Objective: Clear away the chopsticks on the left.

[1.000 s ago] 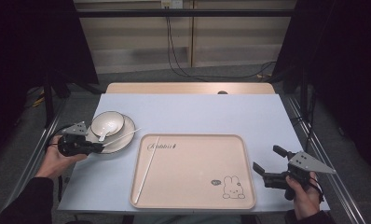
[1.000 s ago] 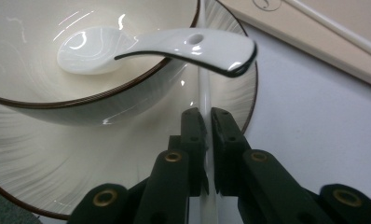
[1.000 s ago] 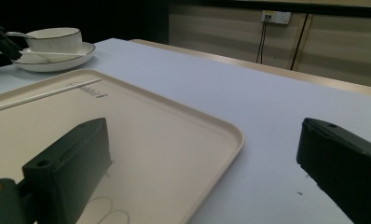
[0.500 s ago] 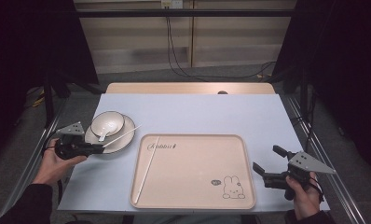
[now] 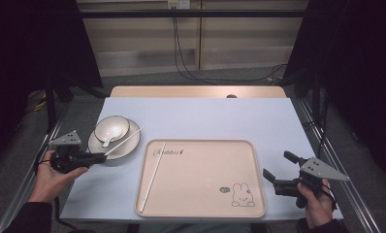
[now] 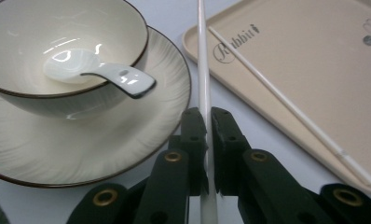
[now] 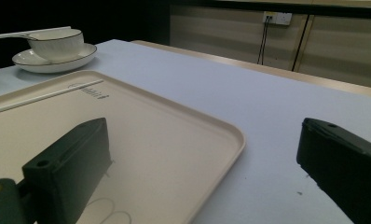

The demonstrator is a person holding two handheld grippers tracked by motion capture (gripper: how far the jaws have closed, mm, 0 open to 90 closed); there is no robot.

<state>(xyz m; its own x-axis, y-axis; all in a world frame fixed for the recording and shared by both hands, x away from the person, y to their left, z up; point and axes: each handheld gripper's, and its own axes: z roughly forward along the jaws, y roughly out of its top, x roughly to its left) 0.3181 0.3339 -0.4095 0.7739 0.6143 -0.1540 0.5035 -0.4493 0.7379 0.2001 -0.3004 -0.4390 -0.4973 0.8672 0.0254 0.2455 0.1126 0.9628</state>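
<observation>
- Where the worktop (image 5: pixel 201 116) nears its left edge, left tool (image 5: pixel 103 156) is clamped on a white chopstick (image 5: pixel 125 140), which slants over the plate (image 5: pixel 114 143).
- Bowl (image 5: pixel 112 129) on plate, spoon (image 6: pixel 97 72) inside.
- Second chopstick (image 5: pixel 153 175) lies along the tray (image 5: pixel 201 208) left side.
- Right tool (image 5: pixel 278 167) near right front corner: jaws wide apart, nothing between.

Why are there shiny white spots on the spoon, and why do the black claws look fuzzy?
In the left gripper view, the glossy spoon and bowl mirror the room's lights as glare. In the right gripper view, the right claw sits too near the camera to be sharp, while the far plate looks crisper.
</observation>
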